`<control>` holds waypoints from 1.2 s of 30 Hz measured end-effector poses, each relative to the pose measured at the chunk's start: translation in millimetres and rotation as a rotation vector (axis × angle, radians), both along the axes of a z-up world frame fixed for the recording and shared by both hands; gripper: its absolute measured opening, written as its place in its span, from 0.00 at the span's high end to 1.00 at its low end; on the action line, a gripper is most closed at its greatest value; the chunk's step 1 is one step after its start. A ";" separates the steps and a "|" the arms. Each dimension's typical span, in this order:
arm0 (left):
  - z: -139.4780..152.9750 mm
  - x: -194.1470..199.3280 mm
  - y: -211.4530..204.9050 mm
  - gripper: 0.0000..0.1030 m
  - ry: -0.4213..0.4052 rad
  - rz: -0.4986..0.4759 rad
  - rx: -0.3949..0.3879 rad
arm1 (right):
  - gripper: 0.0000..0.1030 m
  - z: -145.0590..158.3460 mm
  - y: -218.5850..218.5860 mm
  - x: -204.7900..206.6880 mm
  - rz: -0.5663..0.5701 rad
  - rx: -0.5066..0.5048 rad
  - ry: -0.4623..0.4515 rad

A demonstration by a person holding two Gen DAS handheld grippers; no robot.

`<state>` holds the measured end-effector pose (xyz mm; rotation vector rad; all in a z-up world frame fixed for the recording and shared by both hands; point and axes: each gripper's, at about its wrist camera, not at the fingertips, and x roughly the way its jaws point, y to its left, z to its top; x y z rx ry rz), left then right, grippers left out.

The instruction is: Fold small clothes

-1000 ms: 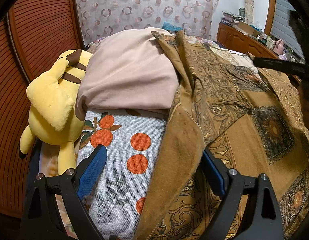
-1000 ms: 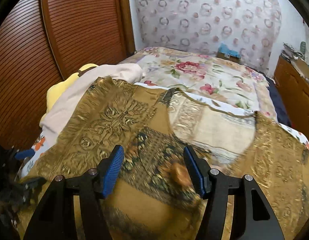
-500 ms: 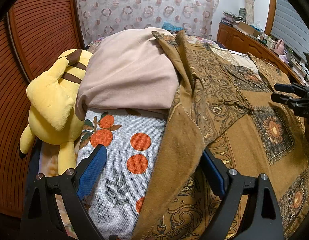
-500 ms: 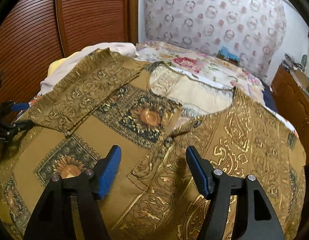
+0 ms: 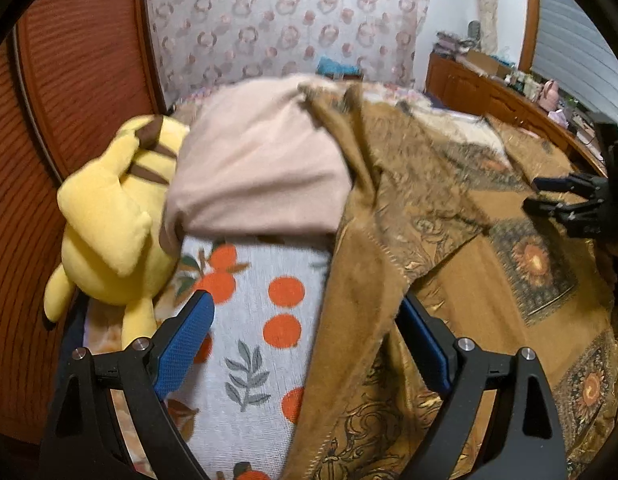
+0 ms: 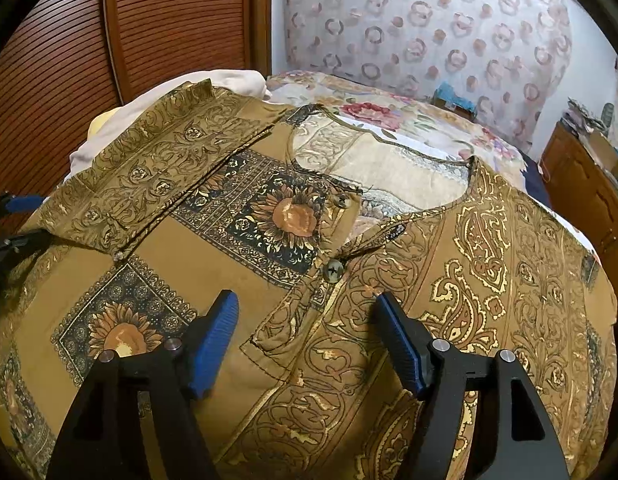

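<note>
A brown shirt [image 6: 289, 216] with sunflower squares and gold scrollwork lies spread face up on the bed, its neckline toward the far side. My right gripper [image 6: 305, 300] hovers over the buttoned front just below a button [image 6: 333, 270]. Its jaws are opening, and the pads press on nothing. My left gripper [image 5: 303, 304] stands wide open over the shirt's left sleeve [image 5: 361, 260], where that hangs across an orange-print cloth [image 5: 261, 320]. Nothing is gripped. The right gripper [image 5: 569, 200] shows at the right edge of the left wrist view.
A folded pink garment [image 5: 261, 172] and a yellow plush toy [image 5: 105, 220] lie left of the shirt, against slatted wooden doors [image 6: 169, 28]. A floral bedspread [image 6: 409, 120] stretches beyond the collar. A wooden dresser [image 5: 489, 88] with clutter lines the right wall.
My right gripper has swung from the shirt's left part to its buttoned front and come lower, with its jaws wider apart. The left gripper has stayed in place.
</note>
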<state>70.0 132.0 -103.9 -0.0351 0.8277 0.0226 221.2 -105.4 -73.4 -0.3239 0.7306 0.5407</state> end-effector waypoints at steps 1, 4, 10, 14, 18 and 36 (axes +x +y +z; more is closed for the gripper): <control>5.3 0.0 -0.9 0.11 -0.009 -0.005 -0.002 | 0.28 0.1 -0.1 -0.7 -0.002 -0.002 -0.002; 23.1 1.0 -6.0 0.11 -0.053 -0.019 0.008 | 0.28 -0.3 -0.2 -0.3 -0.003 -0.001 -0.001; 52.1 13.5 -15.5 0.11 -0.118 -0.067 -0.047 | 0.27 0.0 -1.0 -1.8 -0.005 -0.005 -0.007; 56.4 33.3 -24.3 0.13 -0.115 -0.098 -0.083 | 0.27 0.4 -2.2 -1.8 -0.004 -0.002 -0.004; 49.3 61.2 -34.8 0.39 -0.074 -0.131 -0.106 | 0.27 0.6 -2.8 -2.2 -0.005 -0.004 -0.007; 49.3 83.9 -6.6 0.96 -0.109 0.013 -0.078 | 0.26 1.8 -3.6 -3.8 -0.004 -0.006 -0.012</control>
